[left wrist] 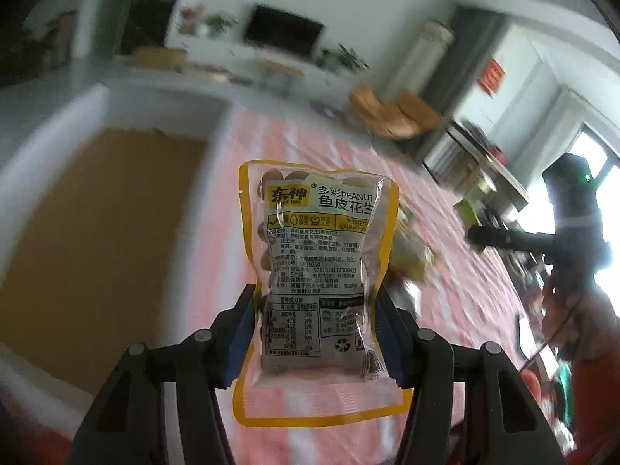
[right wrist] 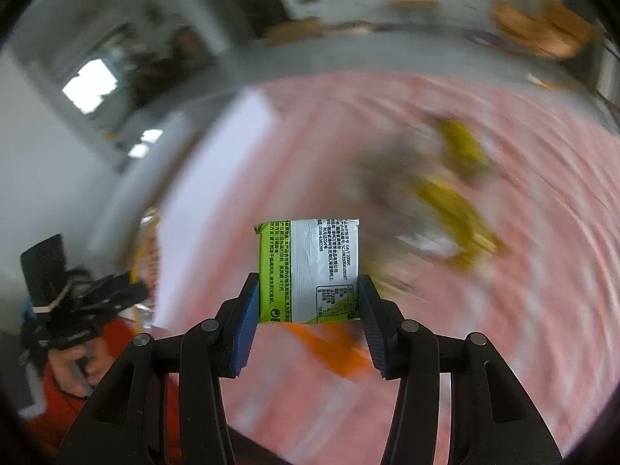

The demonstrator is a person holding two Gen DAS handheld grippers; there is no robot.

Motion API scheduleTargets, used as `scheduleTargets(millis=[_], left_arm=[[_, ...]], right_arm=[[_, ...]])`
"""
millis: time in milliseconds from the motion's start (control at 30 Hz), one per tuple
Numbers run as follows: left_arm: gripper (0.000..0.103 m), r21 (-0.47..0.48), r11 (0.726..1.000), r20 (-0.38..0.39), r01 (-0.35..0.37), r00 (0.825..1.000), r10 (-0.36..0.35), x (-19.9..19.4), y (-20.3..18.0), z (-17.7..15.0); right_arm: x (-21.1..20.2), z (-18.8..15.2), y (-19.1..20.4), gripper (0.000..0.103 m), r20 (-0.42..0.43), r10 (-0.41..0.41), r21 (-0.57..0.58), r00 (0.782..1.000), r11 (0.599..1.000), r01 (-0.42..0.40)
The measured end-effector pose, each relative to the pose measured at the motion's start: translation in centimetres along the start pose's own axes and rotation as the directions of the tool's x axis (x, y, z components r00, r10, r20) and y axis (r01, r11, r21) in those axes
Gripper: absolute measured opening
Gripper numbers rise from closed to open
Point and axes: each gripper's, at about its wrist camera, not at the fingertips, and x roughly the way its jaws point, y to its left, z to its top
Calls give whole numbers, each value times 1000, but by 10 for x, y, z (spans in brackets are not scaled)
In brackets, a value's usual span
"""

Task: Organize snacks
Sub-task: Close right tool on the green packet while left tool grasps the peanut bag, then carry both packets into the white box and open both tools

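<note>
the left gripper (left wrist: 316, 333) fingers clamp a yellow-edged peanut packet (left wrist: 316, 267), the right gripper (right wrist: 308, 321) fingers a green-and-white packet (right wrist: 310, 271), while snacks beyond them blur past recognition.

Your left gripper (left wrist: 316, 333) has black arms and blue fingers (left wrist: 242, 333), and the peanut packet (left wrist: 319, 271) between them is clear with a yellow border, a yellow logo patch and black print. Your right gripper (right wrist: 308, 319) shows the same black and blue, around a snack packet (right wrist: 310, 271) that is lime green and silver-white with black print. Under both you see a cloth (right wrist: 484, 329) in pink and white stripes. The box (left wrist: 97, 224) at your left has white walls and a brown floor. The loose packets (right wrist: 453, 197) blur into yellow.
</note>
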Motion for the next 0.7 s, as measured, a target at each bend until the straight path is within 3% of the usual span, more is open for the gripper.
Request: scheduleTargets(millis=[133,267,300,333,400,533,567,667,700], left_arm=[[57,-59,981,42,-187,981,190,-32,58,19],[67,-129,919,0,-373,926,376,-37,122,17],[72,-145,894,-19,-425,904,427,-36,137,16],[73,-155,882,-29,-446,894,447,-35,145,15],[74,-182,870,-34,-457,888,459,-36,155,11],[80,-180,901,34,-395,913,407,-44,123,8],[80,-158,924,51,-349,931,361,-44,105,8],[86,-36,982,55,-186,981,188,-33,41,3],[92,7,989,46,-150,988,150,-26,23,1]], right_arm=[[39,35,85,51,-10,141,-97,990,985,-141],[88,55,167,53,-41,255,-163,966,952,-259],[103,58,186,55,-50,277,-168,960,945,-281],[110,57,193,68,-52,278,-170,959,944,-283],[123,55,208,76,-57,277,-169,959,944,-283],[117,43,184,75,-20,276,-136,961,951,-276],[109,38,167,75,8,253,-142,967,958,-250],[86,12,107,75,105,127,-151,986,982,-111],[80,-1,79,75,141,56,-144,989,989,-35]])
